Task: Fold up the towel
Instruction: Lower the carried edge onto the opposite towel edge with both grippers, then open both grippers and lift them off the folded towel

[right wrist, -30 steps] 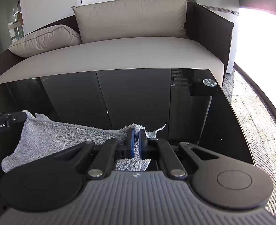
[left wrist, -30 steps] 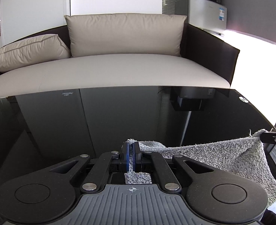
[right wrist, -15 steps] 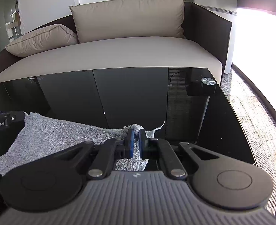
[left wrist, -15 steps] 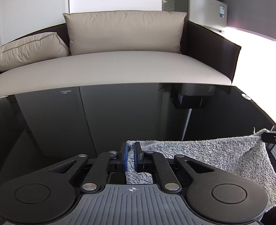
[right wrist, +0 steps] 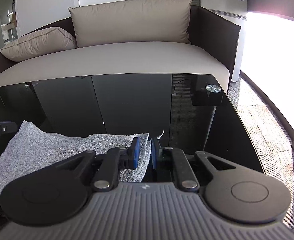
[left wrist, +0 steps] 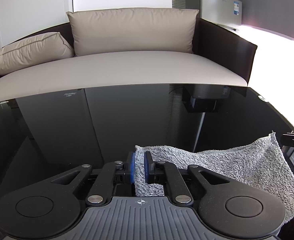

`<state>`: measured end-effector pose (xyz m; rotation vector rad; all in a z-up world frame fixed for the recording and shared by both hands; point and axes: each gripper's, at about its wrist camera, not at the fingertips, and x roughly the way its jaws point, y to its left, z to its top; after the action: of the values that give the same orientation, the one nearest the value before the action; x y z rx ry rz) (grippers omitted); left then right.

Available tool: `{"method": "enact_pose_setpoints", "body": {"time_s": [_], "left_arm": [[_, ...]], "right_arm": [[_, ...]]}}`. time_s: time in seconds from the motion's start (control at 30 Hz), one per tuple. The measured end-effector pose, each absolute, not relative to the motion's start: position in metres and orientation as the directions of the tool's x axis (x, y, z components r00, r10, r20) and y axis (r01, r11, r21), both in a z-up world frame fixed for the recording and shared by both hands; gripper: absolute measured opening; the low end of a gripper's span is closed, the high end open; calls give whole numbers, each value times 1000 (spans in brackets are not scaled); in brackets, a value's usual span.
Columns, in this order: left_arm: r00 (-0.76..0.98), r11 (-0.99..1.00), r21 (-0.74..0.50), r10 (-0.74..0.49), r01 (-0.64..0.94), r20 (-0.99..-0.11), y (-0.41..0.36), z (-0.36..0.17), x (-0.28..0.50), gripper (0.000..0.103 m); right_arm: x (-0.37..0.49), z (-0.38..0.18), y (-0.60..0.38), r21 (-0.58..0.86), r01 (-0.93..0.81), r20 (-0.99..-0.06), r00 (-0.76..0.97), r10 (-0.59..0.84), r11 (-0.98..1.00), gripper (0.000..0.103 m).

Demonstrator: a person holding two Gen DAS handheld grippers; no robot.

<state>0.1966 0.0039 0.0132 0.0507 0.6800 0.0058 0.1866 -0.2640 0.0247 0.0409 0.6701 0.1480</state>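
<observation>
Left wrist view is showing the glossy black glass bench (left wrist: 127, 124) running bare from the towel to its far edge, where a beige cushioned sofa with a dark frame (left wrist: 127, 68) is sitting just beyond; the bench's right edge is curving close past the towel's right corner. Right wrist view is showing grey carpeted floor (right wrist: 266, 132) lying past that right edge.

Both tools are pointing forward and downward over the near part of the bench. Left tool (left wrist: 140, 167) has just been opening its blue-padded jaws, and they are standing slightly apart with the towel's left corner between them, no longer pinched. Right tool (right wrist: 145, 153) has also just been opening; the towel's right corner is lying between its jaws, against the left pad.

Fluffy grey terry towel (left wrist: 236, 166) is lying doubled over on the near bench, stretching between the two tools, its far edge sagging in a shallow curve.
</observation>
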Motion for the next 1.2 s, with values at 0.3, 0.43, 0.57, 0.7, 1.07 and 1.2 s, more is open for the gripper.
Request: {"method": "enact_pose_setpoints", "body": {"time_s": [0.3, 0.43, 0.57, 0.7, 1.07, 1.2], "left_arm": [[774, 999, 44, 12, 21, -633, 3, 10, 198, 9], [775, 999, 43, 8, 24, -632, 3, 8, 200, 9], [770, 998, 49, -4, 46, -638, -1, 5, 202, 9], [762, 996, 66, 2, 53, -648, -4, -1, 203, 10], [761, 992, 125, 78, 4, -643, -2, -8, 203, 10], [766, 990, 143, 93, -2, -636, -5, -9, 202, 10]], "right_arm": [[184, 20, -251, 68, -186, -634, 750, 186, 980, 17], [183, 17, -244, 34, -205, -640, 747, 179, 978, 17], [182, 12, -236, 0, -228, -649, 741, 173, 974, 17], [182, 10, -233, -23, -232, -652, 741, 161, 972, 18], [182, 8, -241, -36, -193, -657, 744, 122, 981, 36], [184, 7, -244, -20, -183, -663, 739, 124, 983, 37]]}}
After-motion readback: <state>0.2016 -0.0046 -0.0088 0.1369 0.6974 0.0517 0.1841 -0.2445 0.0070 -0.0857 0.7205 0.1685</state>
